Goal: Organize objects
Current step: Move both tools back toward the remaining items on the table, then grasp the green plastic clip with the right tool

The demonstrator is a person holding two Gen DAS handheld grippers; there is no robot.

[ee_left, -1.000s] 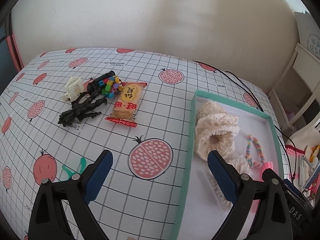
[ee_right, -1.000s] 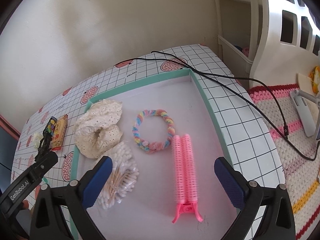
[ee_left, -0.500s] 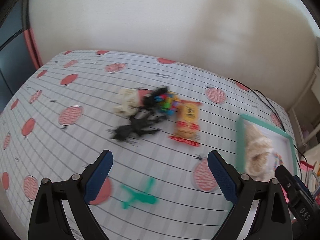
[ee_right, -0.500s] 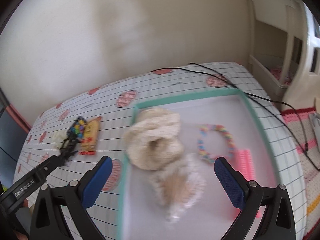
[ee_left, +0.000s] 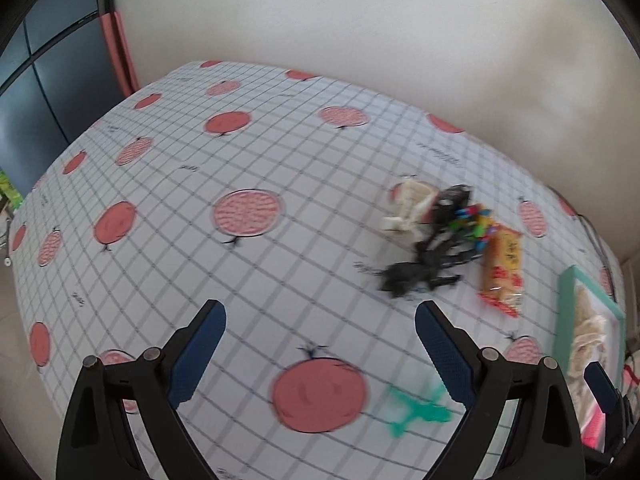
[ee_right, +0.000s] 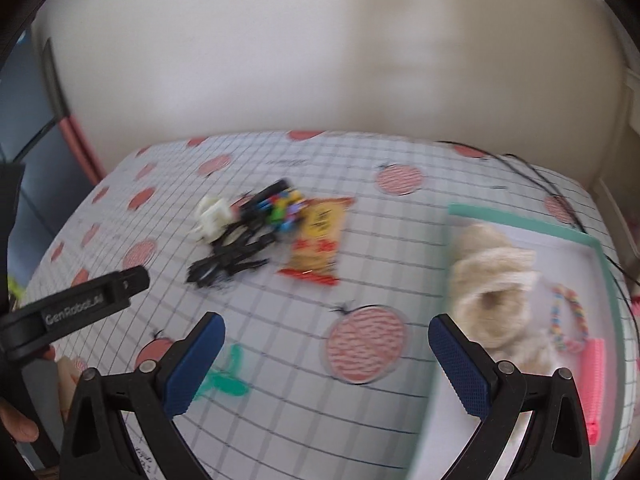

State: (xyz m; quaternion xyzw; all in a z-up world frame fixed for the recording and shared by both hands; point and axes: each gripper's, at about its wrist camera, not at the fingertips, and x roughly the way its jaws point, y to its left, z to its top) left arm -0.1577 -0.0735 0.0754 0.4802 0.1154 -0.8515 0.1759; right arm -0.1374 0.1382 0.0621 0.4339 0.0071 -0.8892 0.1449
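Observation:
A pile lies on the patterned tablecloth (ee_left: 256, 168): a cream clip (ee_left: 410, 206), black clips (ee_left: 424, 264), coloured beads (ee_left: 478, 220) and an orange snack packet (ee_left: 503, 268). A green clip (ee_left: 416, 412) lies nearer, just inside my left gripper's right finger. My left gripper (ee_left: 320, 348) is open above the cloth, holding nothing. In the right wrist view the same pile (ee_right: 240, 240), snack packet (ee_right: 318, 242) and green clip (ee_right: 222, 378) show. My right gripper (ee_right: 326, 360) is open and empty, left of the teal tray (ee_right: 516, 220).
The teal tray holds a cream scrunchie (ee_right: 490, 292), a rainbow bracelet (ee_right: 568, 320) and a pink roller clip (ee_right: 592, 384). A black cable (ee_right: 536, 176) runs past its far corner. A pale wall stands behind the table. A dark window (ee_left: 36, 92) is at the left.
Both grippers have swung left, away from the tray and toward the pile. The tray has slid to the right edge of both views. Both stay open.

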